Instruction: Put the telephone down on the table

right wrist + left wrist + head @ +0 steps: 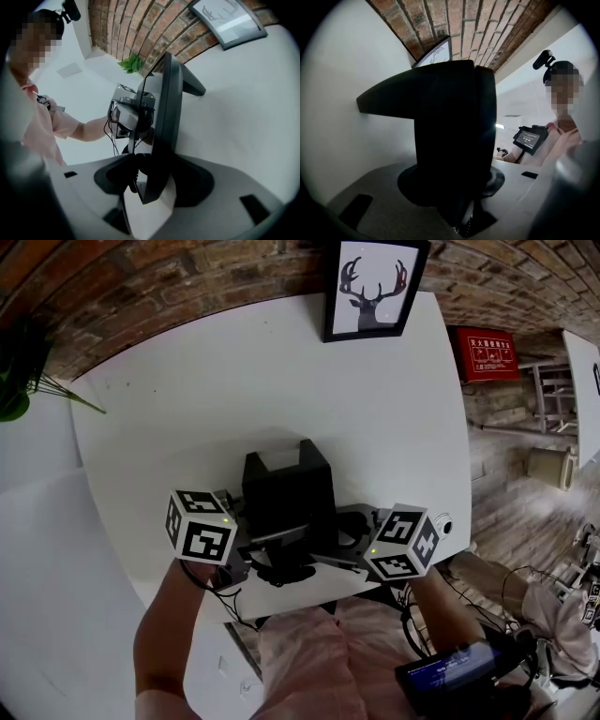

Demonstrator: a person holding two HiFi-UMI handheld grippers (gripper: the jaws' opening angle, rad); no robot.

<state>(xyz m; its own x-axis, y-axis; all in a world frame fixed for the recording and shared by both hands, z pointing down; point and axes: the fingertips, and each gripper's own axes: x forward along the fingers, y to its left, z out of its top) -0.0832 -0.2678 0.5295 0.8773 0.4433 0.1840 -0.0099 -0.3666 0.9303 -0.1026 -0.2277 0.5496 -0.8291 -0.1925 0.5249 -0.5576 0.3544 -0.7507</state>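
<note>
The black telephone (286, 495) stands on the white table (234, 399) close to its near edge, with a dark cord (281, 574) hanging from its front. My left gripper (253, 542) is shut on the phone's left side; in the left gripper view the dark body (454, 136) fills the space between the jaws of this gripper (457, 208). My right gripper (343, 542) is at the phone's right side. In the right gripper view the phone's thin edge (165, 122) stands between the jaws of this gripper (150, 187), which are open with gaps beside it.
A framed deer picture (375, 287) leans on the brick wall at the table's far edge. A green plant (17, 371) is at the far left. A red sign (487, 354) and wooden floor lie to the right. My left gripper's body (131, 112) shows beyond the phone.
</note>
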